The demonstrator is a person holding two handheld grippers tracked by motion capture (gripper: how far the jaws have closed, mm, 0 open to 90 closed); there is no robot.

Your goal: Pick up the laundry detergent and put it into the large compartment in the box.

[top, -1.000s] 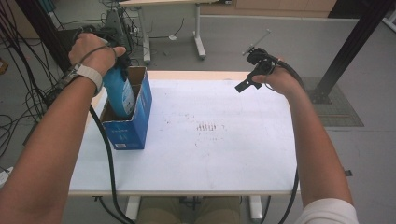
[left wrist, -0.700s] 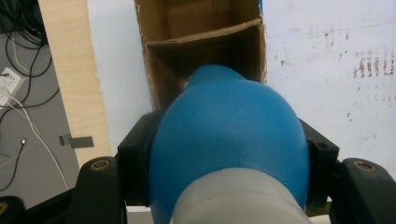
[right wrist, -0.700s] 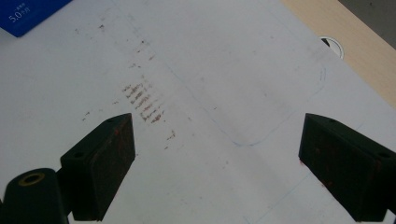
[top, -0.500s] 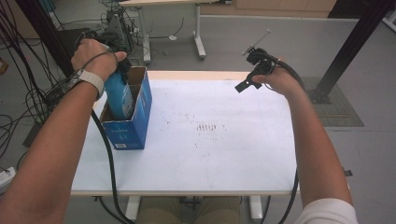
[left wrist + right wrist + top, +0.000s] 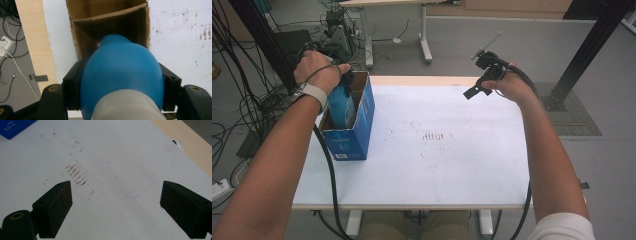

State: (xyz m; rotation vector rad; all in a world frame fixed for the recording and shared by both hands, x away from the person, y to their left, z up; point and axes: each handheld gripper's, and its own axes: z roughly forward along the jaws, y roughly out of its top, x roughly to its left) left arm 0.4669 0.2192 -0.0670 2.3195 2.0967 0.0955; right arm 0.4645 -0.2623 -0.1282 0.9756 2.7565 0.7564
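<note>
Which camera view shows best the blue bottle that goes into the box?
The left gripper view: the blue bottle sits close up, clamped between the jaws, pointing into the cardboard box. The high view shows it small, partly behind the hand.

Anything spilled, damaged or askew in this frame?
Nothing spilled. The white table top has rust-brown smudges near its middle, and the cardboard box has a ragged top edge. The blue bottle, clamped in the left gripper, is going in cleanly.
</note>
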